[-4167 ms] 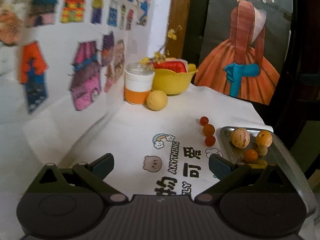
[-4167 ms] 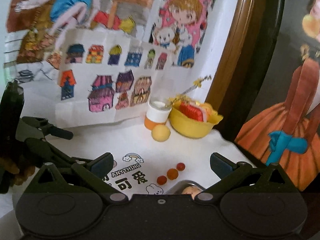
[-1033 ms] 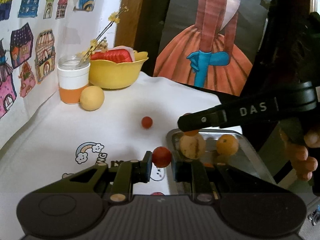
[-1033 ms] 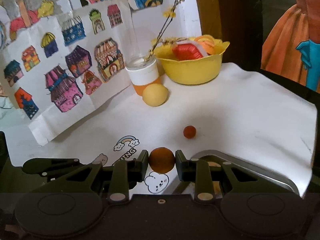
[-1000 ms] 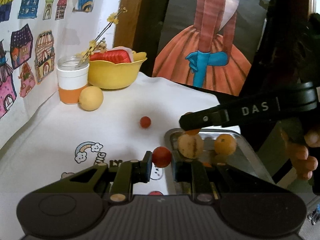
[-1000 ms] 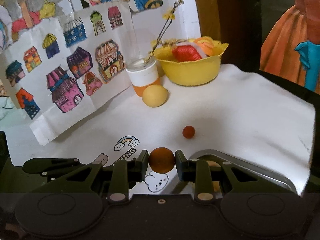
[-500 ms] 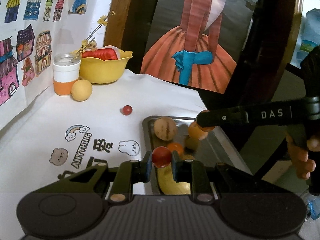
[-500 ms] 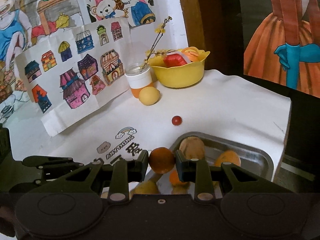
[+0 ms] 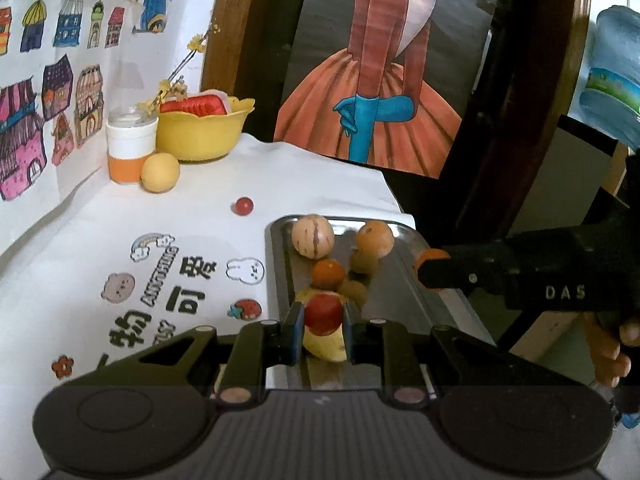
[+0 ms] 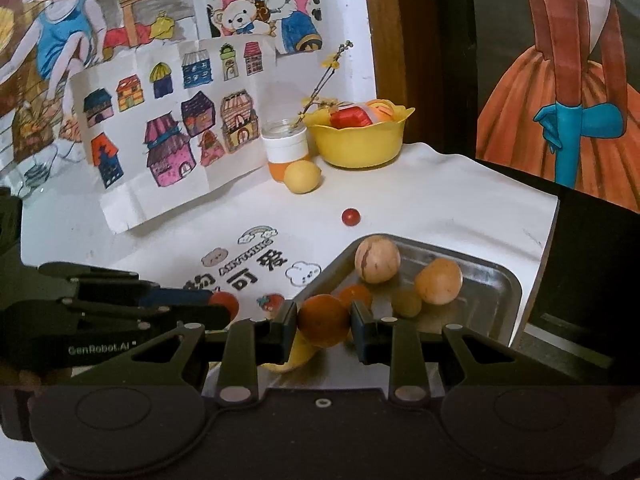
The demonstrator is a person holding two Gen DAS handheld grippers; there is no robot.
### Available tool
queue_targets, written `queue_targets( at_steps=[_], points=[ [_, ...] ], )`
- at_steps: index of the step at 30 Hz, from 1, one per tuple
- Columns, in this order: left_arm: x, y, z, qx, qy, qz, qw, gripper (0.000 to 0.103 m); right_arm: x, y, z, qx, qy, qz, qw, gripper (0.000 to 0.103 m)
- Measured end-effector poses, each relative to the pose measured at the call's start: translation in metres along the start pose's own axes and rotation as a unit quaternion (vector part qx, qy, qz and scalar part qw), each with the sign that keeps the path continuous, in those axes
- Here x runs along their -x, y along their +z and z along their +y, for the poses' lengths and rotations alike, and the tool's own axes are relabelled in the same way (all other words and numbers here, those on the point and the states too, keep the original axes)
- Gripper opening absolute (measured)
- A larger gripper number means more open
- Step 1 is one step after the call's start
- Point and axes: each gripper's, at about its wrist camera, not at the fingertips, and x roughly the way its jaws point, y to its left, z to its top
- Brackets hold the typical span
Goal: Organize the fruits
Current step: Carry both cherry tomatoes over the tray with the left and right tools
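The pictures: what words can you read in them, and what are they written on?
"DAS": on the right gripper.
"GenRobot.AI": on the left gripper.
"ANYTHING" and "可爱": on the white table cover.
The other big characters there are cut off and cannot be read whole.

- The left wrist view looks forward along the left gripper, low and close over the near end of the metal tray, which fills the lower centre of the frame.
- The right wrist view looks from a little further left, and the tray sits at centre right.
- Both views share the tray, the yellow bowl and the white cloth.
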Motion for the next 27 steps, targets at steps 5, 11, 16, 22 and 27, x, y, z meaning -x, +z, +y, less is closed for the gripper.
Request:
queue_targets(
  at_steps=[5,11,16,22,27],
  points=[
    [0.003,-0.012,-0.003,0.008,0.001,0.001,1.0,0.022,0.008,-0.024,0.003,-0.007,-0.003,-0.015,1.0,0.031],
    [0.003,-0.025,-0.012,-0.001,0.0,-0.009,1.0,0.022,0.016,-0.048,0.015,0.013,-0.023,-0.045,0.999,0.031],
    [0.002,-0.036,-0.018,0.008,-0.003,-0.013,0.9999,0.022,0.017,-0.071,0.03,0.053,-0.07,-0.064,0.994,0.031],
    [0.0,-0.047,-0.02,0.006,0.01,-0.012,0.9999,0.022,0.02,-0.092,0.038,0.059,-0.097,-0.077,0.991,0.031],
    [-0.002,-0.055,-0.024,0.004,0.017,-0.009,0.9998,0.022,0.018,-0.104,0.042,0.055,-0.106,-0.073,0.99,0.031]
  ],
)
